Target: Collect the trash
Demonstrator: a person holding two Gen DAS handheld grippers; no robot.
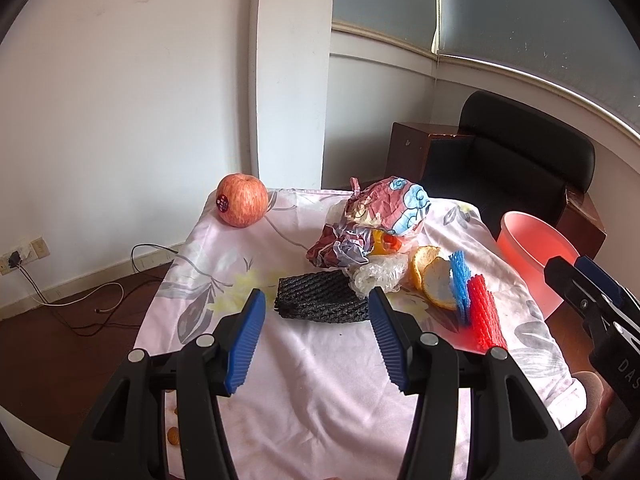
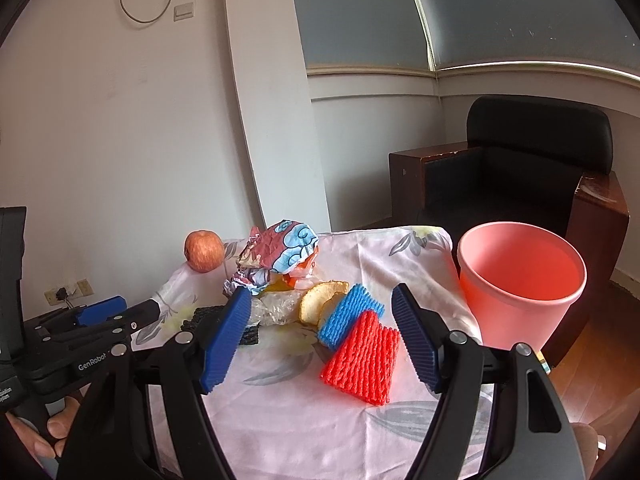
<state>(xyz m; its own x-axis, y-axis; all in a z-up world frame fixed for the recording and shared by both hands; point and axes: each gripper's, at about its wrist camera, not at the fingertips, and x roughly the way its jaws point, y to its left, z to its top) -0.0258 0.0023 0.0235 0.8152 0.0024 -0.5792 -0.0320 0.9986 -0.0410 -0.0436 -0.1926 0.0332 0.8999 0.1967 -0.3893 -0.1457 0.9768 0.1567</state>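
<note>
Left tongs (image 1: 316,300) wide, empty, above black net (image 1: 320,298) mid-frame on bench (image 1: 320,380). Right tongs (image 2: 322,312) wide, empty, over red net (image 2: 362,362) at center. Pink bin (image 2: 520,284) right.

1. The left gripper (image 1: 316,304) has black plastic arms with long cut-out slots.
2. Its fingers (image 1: 249,342) carry blue ribbed pads.
3. Round silver screws sit at the pivots.
4. The right gripper (image 2: 320,312) is built alike.
5. White "GenRobot" lettering marks the left gripper's body in the right wrist view.
</note>
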